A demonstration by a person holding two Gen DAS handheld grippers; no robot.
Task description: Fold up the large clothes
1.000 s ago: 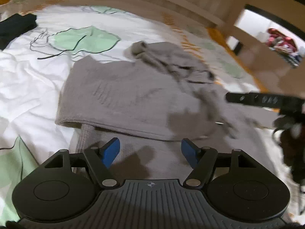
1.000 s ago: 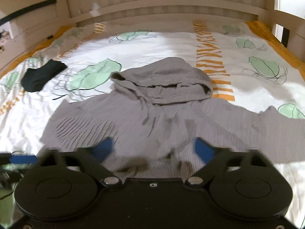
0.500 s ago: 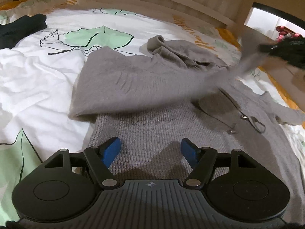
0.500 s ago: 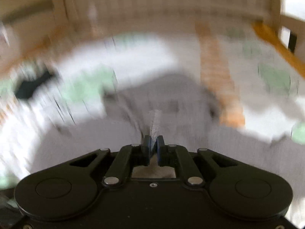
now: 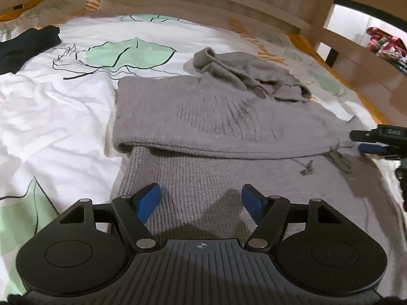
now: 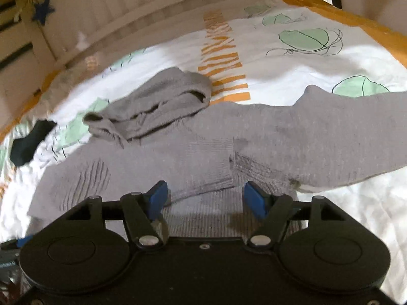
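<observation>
On the bed, which has one white cover printed with green leaves and orange stripes, lies one grey knitted hoodie, spread flat near the middle. Its hood is bunched at the far end, toward the wooden headboard. One sleeve is folded across the chest, and the other sleeve stretches out flat to the right side. Two drawstring ends lie on the body of the hoodie. One dark folded garment rests well apart, at the left edge of the bed. There are two tools. The left tool hovers over the lower hem with its blue fingers wide apart and holding nothing. The right tool is also spread wide and empty, just above the folded sleeve's cuff.
</observation>
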